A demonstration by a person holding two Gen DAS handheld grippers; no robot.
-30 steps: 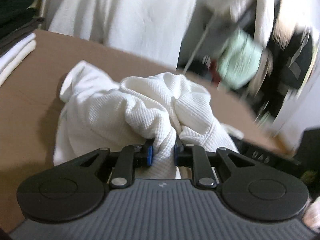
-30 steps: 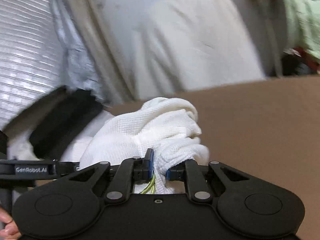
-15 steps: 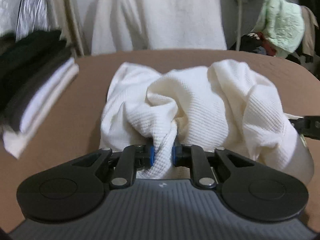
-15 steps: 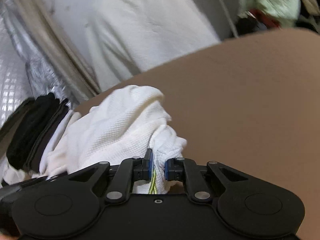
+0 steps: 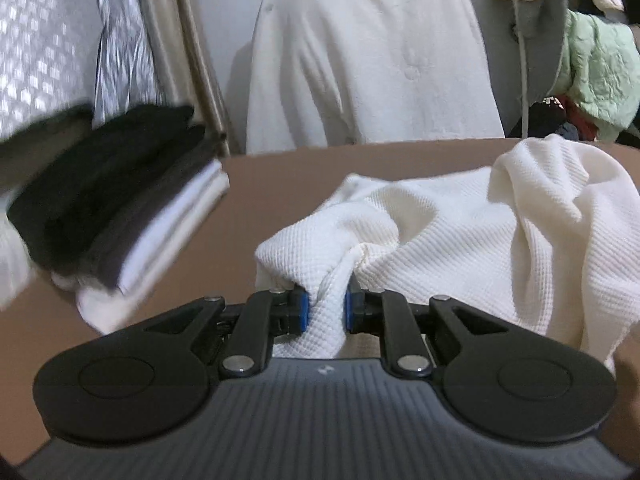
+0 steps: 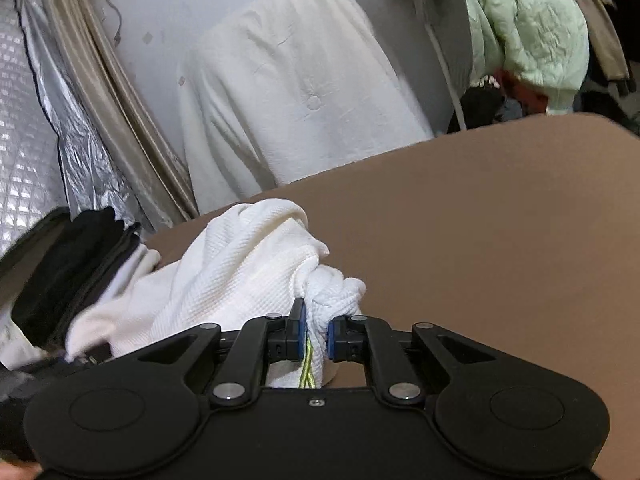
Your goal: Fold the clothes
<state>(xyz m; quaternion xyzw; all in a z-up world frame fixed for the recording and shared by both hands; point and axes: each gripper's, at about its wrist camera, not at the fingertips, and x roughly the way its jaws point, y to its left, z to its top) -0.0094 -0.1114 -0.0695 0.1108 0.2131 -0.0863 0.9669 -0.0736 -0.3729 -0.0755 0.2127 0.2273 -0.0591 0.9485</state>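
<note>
A crumpled white waffle-knit garment (image 5: 460, 232) lies bunched on the brown table (image 5: 276, 172). My left gripper (image 5: 326, 308) is shut on a pinched fold of it, the blue pads pressing the cloth from both sides. In the right wrist view the same garment (image 6: 240, 268) spreads to the left, and my right gripper (image 6: 314, 336) is shut on another gathered edge of it, where a thin yellow-green stripe shows between the pads.
A stack of folded black, grey and white clothes (image 5: 116, 208) sits at the table's left, seen again as a folded stack (image 6: 68, 276). A white garment (image 5: 360, 56) hangs behind the table. A pale green jacket (image 6: 528, 36) hangs at the right. Bare brown table (image 6: 500, 220) extends right.
Both grippers have swung sideways with the cloth still pinched. The left view turned left, bringing the folded stack into sight. The garment is now stretched wider between the two grips.
</note>
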